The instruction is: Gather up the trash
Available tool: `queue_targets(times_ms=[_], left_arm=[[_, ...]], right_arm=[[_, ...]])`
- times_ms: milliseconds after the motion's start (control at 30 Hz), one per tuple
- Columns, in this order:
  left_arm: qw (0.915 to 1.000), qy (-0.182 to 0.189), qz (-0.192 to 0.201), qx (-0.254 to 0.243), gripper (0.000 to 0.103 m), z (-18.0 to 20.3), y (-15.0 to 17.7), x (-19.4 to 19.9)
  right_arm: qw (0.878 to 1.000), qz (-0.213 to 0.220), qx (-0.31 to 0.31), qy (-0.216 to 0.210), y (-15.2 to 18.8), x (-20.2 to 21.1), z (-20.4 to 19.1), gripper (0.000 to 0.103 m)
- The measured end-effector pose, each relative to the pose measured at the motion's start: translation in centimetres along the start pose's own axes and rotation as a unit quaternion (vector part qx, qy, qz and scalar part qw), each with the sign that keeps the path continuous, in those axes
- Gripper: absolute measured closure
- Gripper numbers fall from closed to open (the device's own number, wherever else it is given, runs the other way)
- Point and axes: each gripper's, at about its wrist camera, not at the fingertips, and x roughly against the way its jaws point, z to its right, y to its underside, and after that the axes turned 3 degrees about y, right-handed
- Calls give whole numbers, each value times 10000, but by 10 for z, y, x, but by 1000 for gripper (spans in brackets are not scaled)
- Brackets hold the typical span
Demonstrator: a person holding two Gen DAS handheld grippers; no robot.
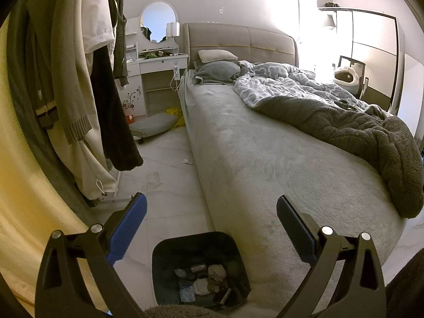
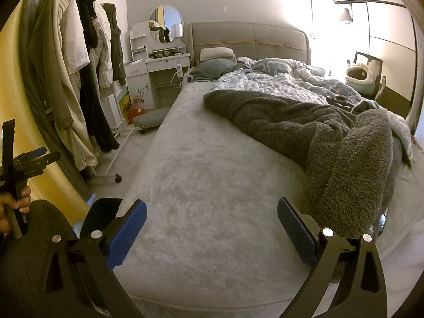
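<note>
Grey bed [image 1: 265, 159] – white vanity [image 1: 159, 61], pale tiled floor [image 1: 164, 201].

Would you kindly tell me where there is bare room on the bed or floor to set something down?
The near half of the bed is bare, bordered by the dark fleece blanket to the right. The floor strip between the clothes rack and bed narrows, with a tissue scrap, and the trash bin nearest.
</note>
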Motion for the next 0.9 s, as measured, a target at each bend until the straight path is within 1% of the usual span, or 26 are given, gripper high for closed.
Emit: queue_targets(times_ms=[900], left_arm=[[10000,-1,-10,4,3,0,-2,0]], right_arm=[[10000,-44,31,-1,2,0,3,3]])
